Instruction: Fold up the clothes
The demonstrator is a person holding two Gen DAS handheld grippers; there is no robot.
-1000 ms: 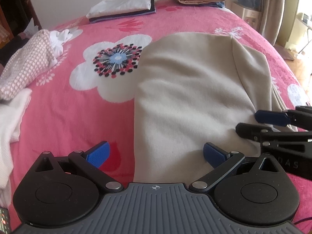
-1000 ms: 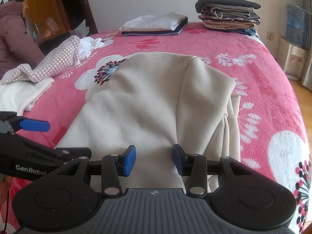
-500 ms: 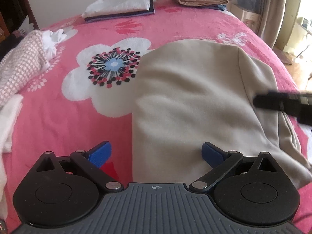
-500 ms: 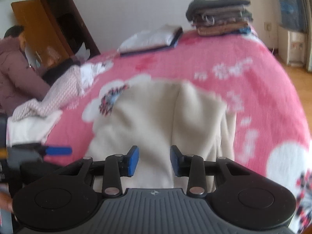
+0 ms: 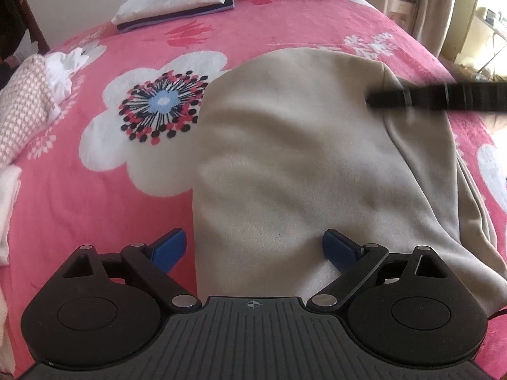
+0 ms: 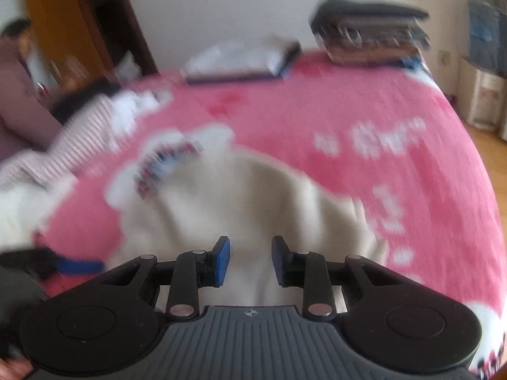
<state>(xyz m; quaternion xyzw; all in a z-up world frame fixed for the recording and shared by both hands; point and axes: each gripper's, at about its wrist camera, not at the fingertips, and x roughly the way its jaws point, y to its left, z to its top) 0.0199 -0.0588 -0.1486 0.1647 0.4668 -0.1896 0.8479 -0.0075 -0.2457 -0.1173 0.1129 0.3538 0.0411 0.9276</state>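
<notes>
A beige garment [image 5: 301, 164] lies folded lengthwise on the pink flowered bedspread [image 5: 95, 209], its right side doubled over along a seam. My left gripper [image 5: 253, 250] stands wide open over the garment's near left edge, nothing between its blue pads. My right gripper [image 6: 250, 261] is open above the same beige garment [image 6: 253, 202], with a narrower gap and nothing in it; this view is blurred by motion. A black finger of the right gripper [image 5: 437, 98] shows blurred over the garment's far right part in the left wrist view.
Folded stacks sit at the far end: a white and dark pile [image 5: 177, 0] and a taller brown and grey pile [image 6: 370, 38]. Unfolded pink-check and white clothes [image 5: 35, 101] lie at the left. A person [image 6: 19, 72] sits by a wooden wardrobe [image 6: 79, 25].
The right gripper has risen and moved away over the garment, so its view now looks down from higher up. The left gripper shifted slightly forward and stayed open.
</notes>
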